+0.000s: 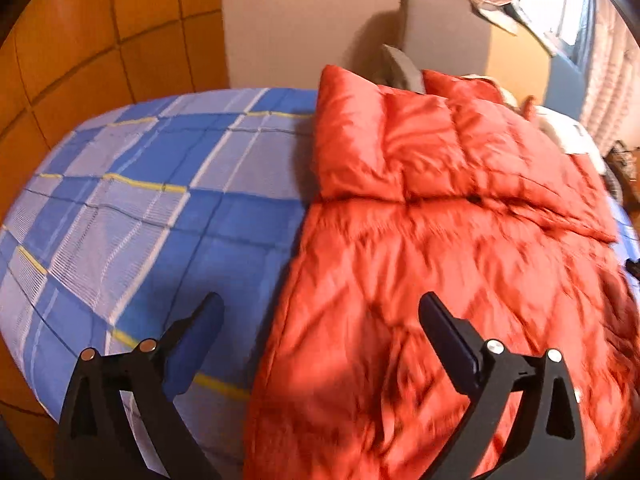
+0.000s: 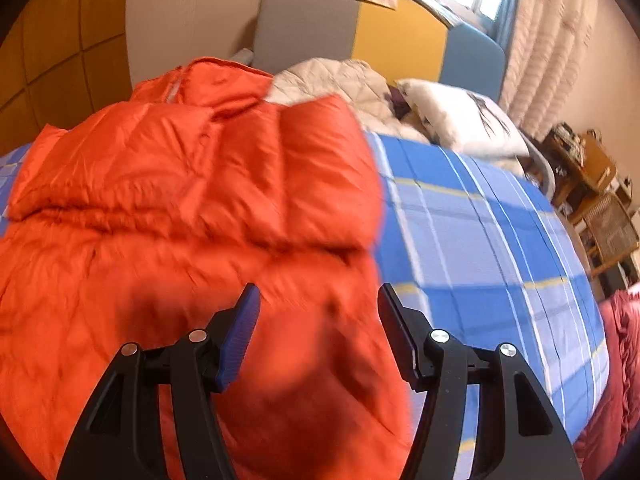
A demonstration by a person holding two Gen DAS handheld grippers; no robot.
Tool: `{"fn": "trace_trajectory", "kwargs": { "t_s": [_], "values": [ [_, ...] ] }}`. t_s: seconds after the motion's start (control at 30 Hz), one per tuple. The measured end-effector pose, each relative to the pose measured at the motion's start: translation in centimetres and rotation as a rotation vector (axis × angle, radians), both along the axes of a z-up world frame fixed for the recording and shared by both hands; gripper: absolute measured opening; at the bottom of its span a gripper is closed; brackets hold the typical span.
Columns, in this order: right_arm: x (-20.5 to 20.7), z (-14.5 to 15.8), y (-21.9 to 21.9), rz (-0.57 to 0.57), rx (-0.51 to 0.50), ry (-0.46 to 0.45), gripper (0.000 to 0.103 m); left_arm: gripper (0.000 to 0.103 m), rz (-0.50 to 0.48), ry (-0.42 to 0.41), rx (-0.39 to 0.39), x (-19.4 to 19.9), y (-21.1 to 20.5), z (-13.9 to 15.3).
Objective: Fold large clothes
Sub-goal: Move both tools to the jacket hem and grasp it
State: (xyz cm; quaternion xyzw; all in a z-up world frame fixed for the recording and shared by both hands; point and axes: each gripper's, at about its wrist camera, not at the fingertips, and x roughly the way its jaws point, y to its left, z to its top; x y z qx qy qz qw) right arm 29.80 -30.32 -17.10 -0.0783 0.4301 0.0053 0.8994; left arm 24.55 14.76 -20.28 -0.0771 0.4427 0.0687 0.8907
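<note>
An orange quilted puffer jacket [image 1: 440,240] lies spread on a bed with a blue plaid sheet [image 1: 160,200]. Its upper part is doubled over the lower part along a crosswise crease. My left gripper [image 1: 320,304] hovers open above the jacket's left edge, one finger over the sheet and the other over the orange fabric. In the right wrist view the same jacket [image 2: 180,200] fills the left half and the plaid sheet [image 2: 480,240] the right. My right gripper [image 2: 319,294] is open above the jacket's right edge, with nothing pinched between its pads.
A grey chair [image 1: 444,32] stands against the wall behind the bed. A beige quilted garment [image 2: 340,80] and a white pillow [image 2: 460,120] lie at the bed's far end. Wooden furniture [image 2: 592,184] and red fabric [image 2: 616,380] are at the right.
</note>
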Motion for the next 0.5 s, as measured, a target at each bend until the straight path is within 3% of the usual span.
{"fn": "trace_trajectory", "kwargs": {
  "t_s": [0.13,0.27,0.3,0.4,0.5],
  "values": [
    [-2.4,0.2,-4.1,-0.041,0.107,0.043,0.06,0.098,-0.024,-0.027,-0.113,-2.7,1.3,0.6],
    [-4.8,-0.2,-7.6,-0.078,0.222,0.096,0.06,0.096,-0.033,-0.028,-0.122,-5.0,2.0,0.6],
    [-5.4,-0.5,-8.5,-0.088,0.251,0.112,0.06,0.095,-0.039,-0.024,-0.12,-5.4,2.1,0.5],
    [-7.0,-1.5,-10.0,-0.101,0.342,0.159,0.06,0.077,-0.074,0.011,-0.157,-6.7,2.5,-0.4],
    [-8.0,-2.4,-10.8,-0.102,0.404,0.187,0.06,0.075,-0.092,0.033,-0.19,-7.7,2.9,-1.3]
  ]
}}
